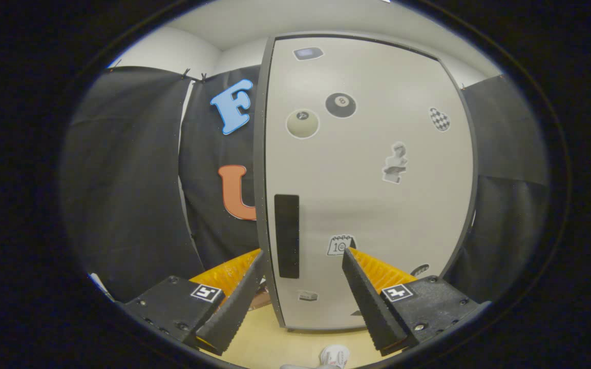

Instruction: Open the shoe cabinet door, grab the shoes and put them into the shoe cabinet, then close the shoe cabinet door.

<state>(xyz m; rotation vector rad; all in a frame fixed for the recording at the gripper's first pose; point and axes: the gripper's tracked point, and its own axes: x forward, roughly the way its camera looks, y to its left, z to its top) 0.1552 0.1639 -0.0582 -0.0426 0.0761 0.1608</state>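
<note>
The shoe cabinet [367, 195] stands upright just ahead of me, its pale door shut and covered with several stickers. A dark vertical handle [287, 236] sits near the door's left edge, low down. My gripper [303, 252] is open, its fingers spread to either side of the handle's lower part and a little short of it, with nothing between them. A white shoe [334, 355] lies on the floor below and between the fingers, close to me and partly cut off.
Black cloth walls hang to the left and right of the cabinet. The wooden floor [270, 333] runs from under the fingers to the cabinet's base.
</note>
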